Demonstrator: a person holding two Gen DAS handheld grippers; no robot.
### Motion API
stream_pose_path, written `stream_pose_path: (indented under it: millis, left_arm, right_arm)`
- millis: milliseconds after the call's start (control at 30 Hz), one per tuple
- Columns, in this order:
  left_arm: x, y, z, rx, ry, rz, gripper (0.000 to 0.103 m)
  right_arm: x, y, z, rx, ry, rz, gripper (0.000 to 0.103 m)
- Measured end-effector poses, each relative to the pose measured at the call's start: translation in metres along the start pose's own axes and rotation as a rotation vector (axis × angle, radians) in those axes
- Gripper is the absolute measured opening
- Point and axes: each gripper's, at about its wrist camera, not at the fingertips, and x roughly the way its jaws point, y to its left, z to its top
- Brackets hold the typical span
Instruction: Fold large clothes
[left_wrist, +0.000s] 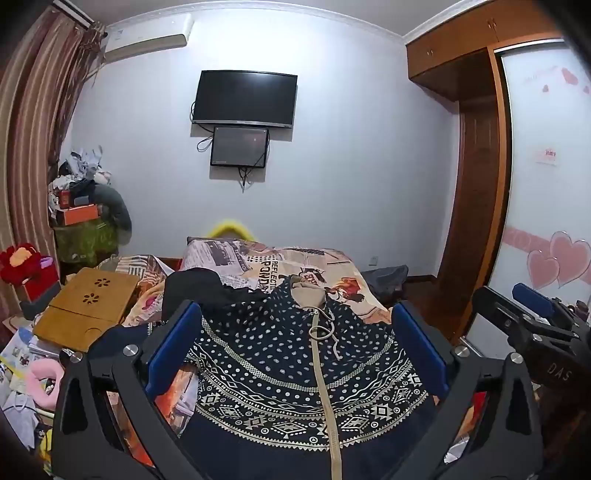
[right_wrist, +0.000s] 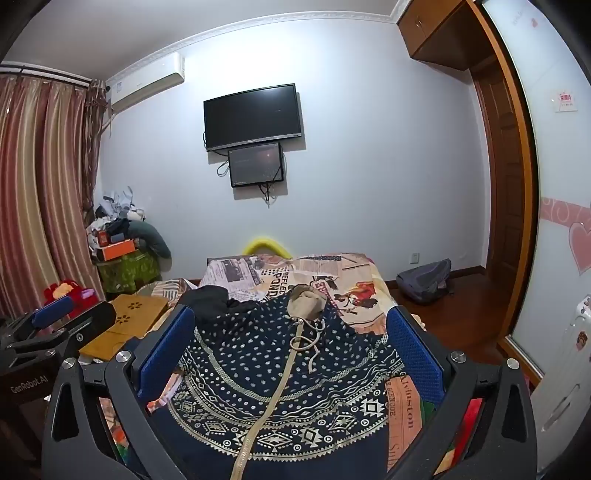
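A dark blue zip hoodie (left_wrist: 295, 369) with white dots, geometric bands and a beige hood lies flat on the bed, front up, hood toward the far wall; it also shows in the right wrist view (right_wrist: 280, 376). My left gripper (left_wrist: 295, 339) is open and empty, held above the hoodie's lower part. My right gripper (right_wrist: 291, 336) is open and empty too, above the same garment. The right gripper shows at the right edge of the left wrist view (left_wrist: 532, 314); the left gripper shows at the left edge of the right wrist view (right_wrist: 59, 325).
The bed (left_wrist: 332, 273) has a printed cover. A black garment (left_wrist: 199, 291) lies left of the hoodie. A wooden lap desk (left_wrist: 88, 306) and clutter lie left of the bed. A backpack (right_wrist: 424, 280) sits on the floor by the wardrobe (left_wrist: 476, 221).
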Motion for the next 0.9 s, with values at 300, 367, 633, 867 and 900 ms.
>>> stream_pose_path:
  millis: [300,367,633,867,900]
  left_arm:
    - [0.0053,0.0001,-0.0009,-0.009,0.007,0.011,0.103]
    - [0.0063,-0.0004,-0.0020,-0.007,0.008,0.015,0.103]
    - [0.0072,-0.0022,-0.0028,0.008,0.013,0.018,0.103]
    - [0.0054,-0.0066,-0.0015,0.026,0.009,0.017,0.103]
    - [0.0055,-0.0072,-0.0017,0.027,0.010,0.016,0.103]
  right_arm:
    - [0.0016,0.0012,-0.0012,-0.005,0.007,-0.006,0.103]
    - [0.0020,0.0005,-0.0043,-0.005,0.010,-0.002,0.103]
    - [0.0015,-0.0014,-0.0030,0.003,0.010,-0.003,0.103]
    - [0.0023,-0.0038,-0.0020,0.005,0.012,-0.003,0.103]
    - [0.0023,-0.0038,-0.0021,0.005,0.012,-0.003,0.103]
